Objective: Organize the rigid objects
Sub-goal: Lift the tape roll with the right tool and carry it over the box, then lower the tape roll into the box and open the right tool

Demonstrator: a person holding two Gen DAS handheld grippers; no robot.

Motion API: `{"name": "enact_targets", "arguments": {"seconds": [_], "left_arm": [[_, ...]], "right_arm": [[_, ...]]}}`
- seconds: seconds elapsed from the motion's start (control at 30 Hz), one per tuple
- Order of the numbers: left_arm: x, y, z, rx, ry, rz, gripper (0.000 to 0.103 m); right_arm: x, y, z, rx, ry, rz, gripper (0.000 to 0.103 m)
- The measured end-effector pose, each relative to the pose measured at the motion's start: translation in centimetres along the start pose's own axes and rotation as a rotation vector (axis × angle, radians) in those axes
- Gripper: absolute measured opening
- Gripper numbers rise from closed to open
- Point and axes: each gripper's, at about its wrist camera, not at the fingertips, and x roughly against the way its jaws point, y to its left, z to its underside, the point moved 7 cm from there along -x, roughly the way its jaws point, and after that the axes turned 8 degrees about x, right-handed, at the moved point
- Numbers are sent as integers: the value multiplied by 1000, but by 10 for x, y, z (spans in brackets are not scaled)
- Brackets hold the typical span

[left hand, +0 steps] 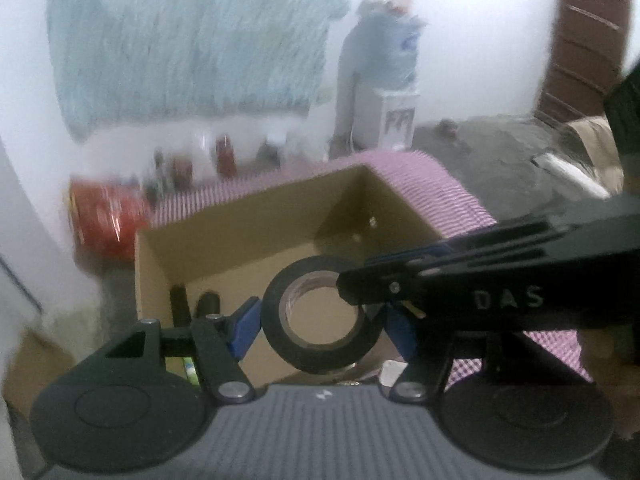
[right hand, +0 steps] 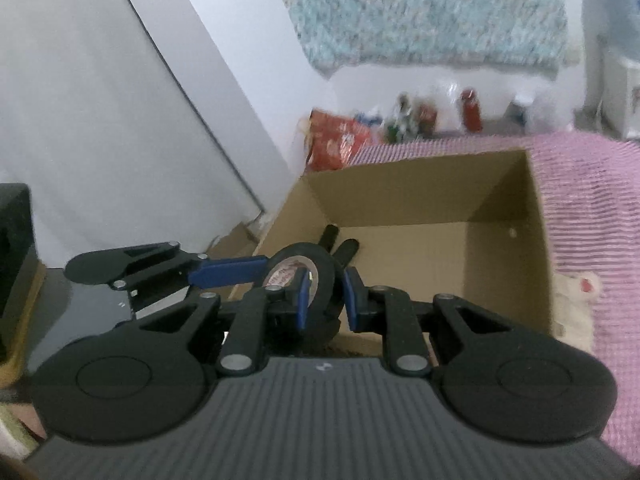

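Observation:
A roll of black tape [left hand: 320, 316] is held above the near edge of an open cardboard box [left hand: 256, 216]. My left gripper [left hand: 320, 324] has a blue pad on each side of the roll. My right gripper [right hand: 325, 294] grips the same roll [right hand: 320, 276] across its rim, one blue finger through the hole. In the left wrist view the right gripper [left hand: 460, 280] reaches in from the right. Two black handles [right hand: 340, 244] lie inside the box [right hand: 400, 188].
The box sits on a pink checked cloth [right hand: 592, 208]. Bottles and a red bag [left hand: 104, 216] stand by the wall behind. A white panel [right hand: 120, 100] leans at left. A water dispenser [left hand: 380, 72] stands at the back.

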Motion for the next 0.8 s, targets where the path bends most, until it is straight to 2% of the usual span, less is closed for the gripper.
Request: {"name": "enact_targets", "arguments": {"seconds": [0.17, 0.43, 0.63, 0.8], "left_arm": [[-52, 36, -16, 108, 166, 27, 68], [-116, 66, -6, 103, 351, -63, 68], [-138, 74, 4, 114, 435, -86, 68], [-146, 74, 9, 90, 459, -123, 68]], "right_arm": [[-59, -14, -24, -64, 137, -37, 17], [-149, -36, -18, -149, 341, -60, 17], [-187, -45, -7, -210, 453, -73, 17], [-199, -44, 2, -237, 491, -78, 18]]}}
